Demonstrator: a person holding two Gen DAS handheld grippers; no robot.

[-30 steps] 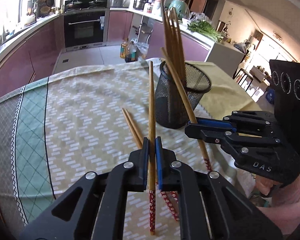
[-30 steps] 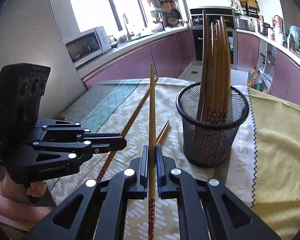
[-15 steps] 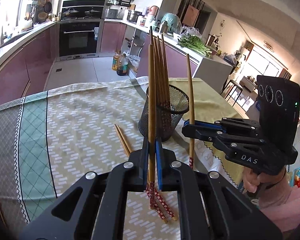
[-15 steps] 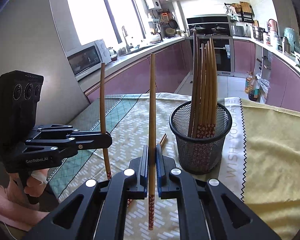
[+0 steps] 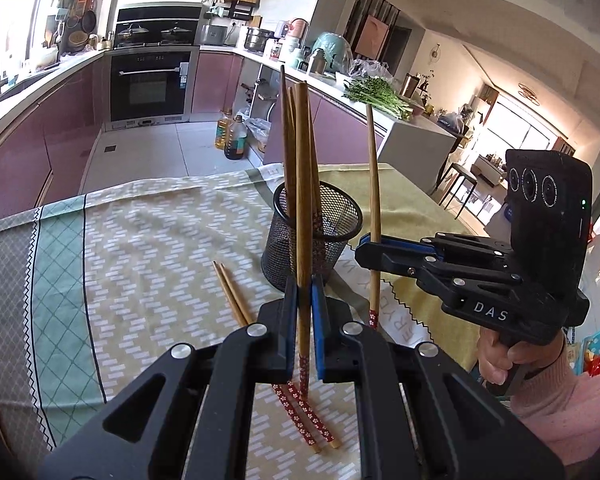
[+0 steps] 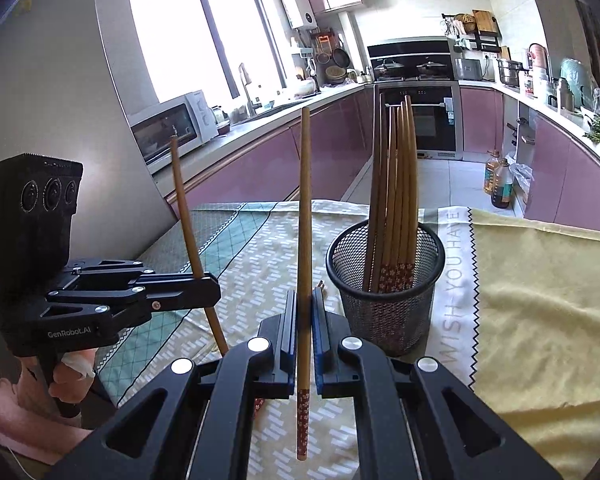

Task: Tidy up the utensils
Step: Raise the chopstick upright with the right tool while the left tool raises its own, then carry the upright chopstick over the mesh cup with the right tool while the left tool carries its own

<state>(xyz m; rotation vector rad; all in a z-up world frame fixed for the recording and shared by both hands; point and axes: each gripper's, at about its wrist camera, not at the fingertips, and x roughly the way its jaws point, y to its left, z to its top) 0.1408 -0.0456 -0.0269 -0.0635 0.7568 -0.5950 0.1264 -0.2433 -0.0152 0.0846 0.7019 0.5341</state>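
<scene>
A black mesh cup [image 5: 312,236] holding several wooden chopsticks stands on the patterned tablecloth; it also shows in the right wrist view [image 6: 384,288]. My left gripper [image 5: 303,320] is shut on one chopstick [image 5: 302,184], held upright above the table, near the cup. My right gripper [image 6: 305,332] is shut on another chopstick [image 6: 305,216], also upright, and shows in the left wrist view [image 5: 370,248] just right of the cup. Two more chopsticks [image 5: 236,300] lie flat on the cloth left of the cup.
The table is covered by a green-and-beige patterned cloth [image 5: 140,248] and a yellow cloth [image 6: 540,300] on the right. The table edge lies beyond the cup. Kitchen counters, an oven [image 5: 152,84] and oil bottles [image 5: 232,136] on the floor are far behind.
Both grippers have lifted and tilted their chopsticks from slanted to upright. They stand higher above the table, and the cup looks farther away in both views.
</scene>
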